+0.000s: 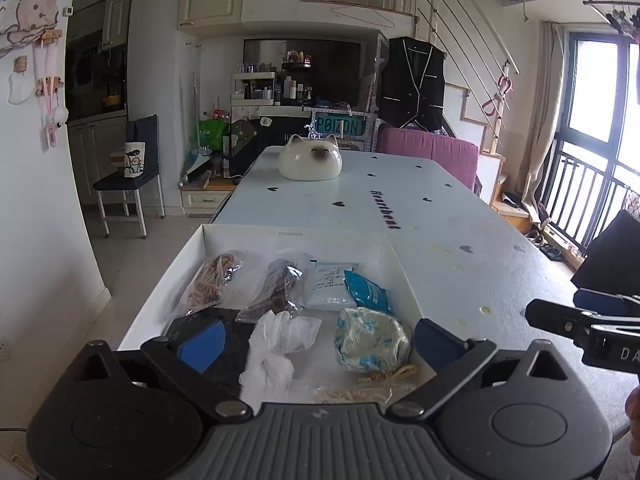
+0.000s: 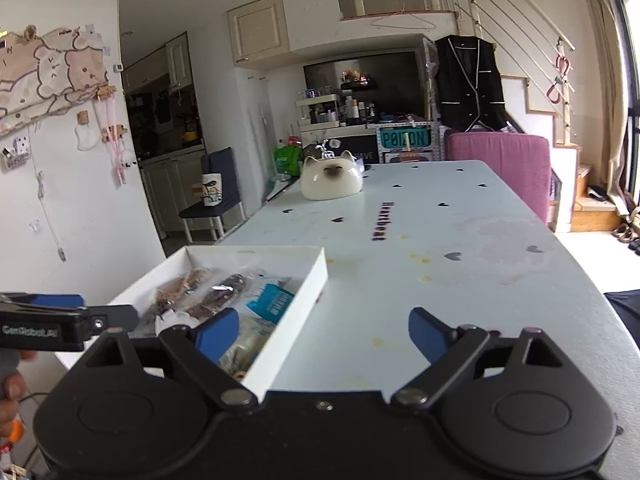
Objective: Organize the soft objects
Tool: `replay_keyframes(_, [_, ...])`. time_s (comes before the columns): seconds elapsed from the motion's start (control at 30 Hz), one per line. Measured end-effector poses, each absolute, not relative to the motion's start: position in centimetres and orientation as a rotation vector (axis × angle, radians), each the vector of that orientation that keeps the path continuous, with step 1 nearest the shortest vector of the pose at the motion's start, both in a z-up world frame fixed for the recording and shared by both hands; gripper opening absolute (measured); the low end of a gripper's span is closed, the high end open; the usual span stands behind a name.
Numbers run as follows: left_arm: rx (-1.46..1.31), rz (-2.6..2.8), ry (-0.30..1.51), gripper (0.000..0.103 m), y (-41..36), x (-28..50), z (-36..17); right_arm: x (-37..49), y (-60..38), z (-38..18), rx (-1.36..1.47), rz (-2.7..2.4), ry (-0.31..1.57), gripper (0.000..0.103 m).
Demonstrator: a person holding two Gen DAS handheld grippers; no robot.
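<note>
Left gripper (image 1: 318, 340) nearer, jaws spread wide, empty, over white box (image 1: 288, 238) near edge; crumpled white cloth (image 1: 280, 344) dead ahead between fingers. Right gripper (image 2: 324, 334) spread, empty, over bare tabletop (image 2: 460, 220) beside box.

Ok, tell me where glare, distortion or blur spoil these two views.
Left wrist view: the window at the right is blown out white, and the fisheye bows the wall at the left; the white box and its bags stay sharp. Right wrist view: a pale sheen lies on the table, straight edges curve near the rim, and the bags in the box look softer.
</note>
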State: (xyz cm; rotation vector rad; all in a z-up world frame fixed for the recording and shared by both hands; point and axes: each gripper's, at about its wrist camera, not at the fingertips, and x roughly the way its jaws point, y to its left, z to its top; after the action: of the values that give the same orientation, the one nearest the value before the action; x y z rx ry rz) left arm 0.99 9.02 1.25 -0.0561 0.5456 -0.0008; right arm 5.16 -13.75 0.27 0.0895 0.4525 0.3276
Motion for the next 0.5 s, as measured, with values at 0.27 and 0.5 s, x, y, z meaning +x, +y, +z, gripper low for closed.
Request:
replay_keyframes(0.27, [-0.009, 0.024, 0.527, 0.103, 8.6, -0.2, 0.6, 3.8, -14.0, -0.8, 0.051, 0.294, 0.439, 0.101])
replay_keyframes(0.5, [0.006, 0.027, 0.525, 0.103, 8.6, -0.9, -0.2, 3.1, -14.3, -1.1, 0.033, 0.261, 0.429, 0.103])
